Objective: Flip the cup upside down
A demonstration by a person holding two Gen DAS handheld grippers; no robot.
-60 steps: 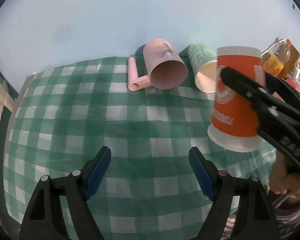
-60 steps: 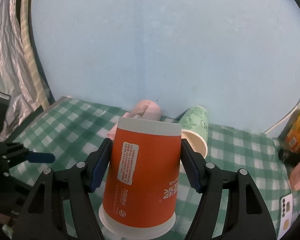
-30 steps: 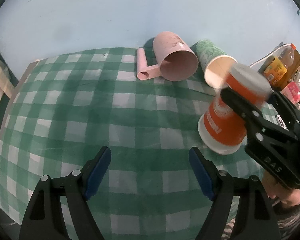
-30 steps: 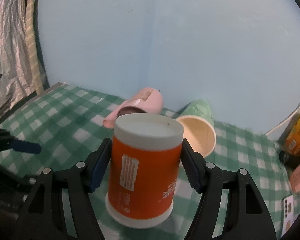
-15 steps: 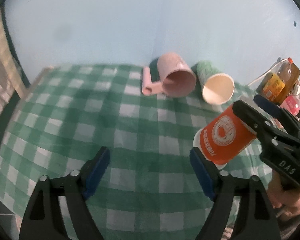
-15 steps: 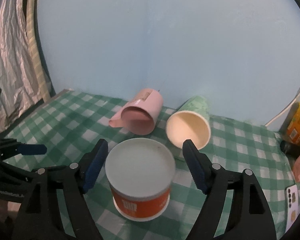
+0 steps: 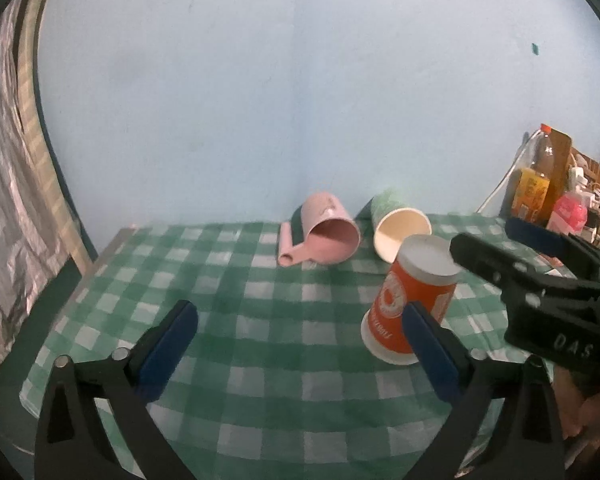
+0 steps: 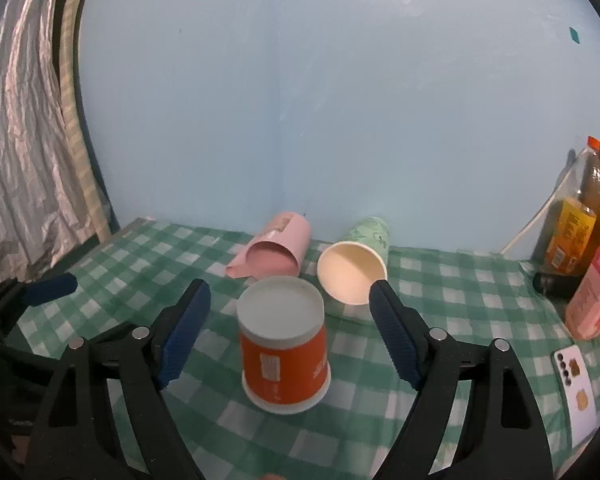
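On the green checked tablecloth [image 8: 460,292], the orange cup [image 8: 284,344] is sitting rim-down between the spread, empty fingers of the right gripper [image 8: 290,328], left gripper [image 7: 296,344] idling apart too, so any sideways drift risks clipping and toppling it toward the green paper cup [image 8: 354,268] and pink mug [image 8: 278,254] lying just behind.

Orange paper cup [image 8: 284,344]: white rim and base, printed label; standing upside down, mouth on green-checked tablecloth [image 8: 452,292].
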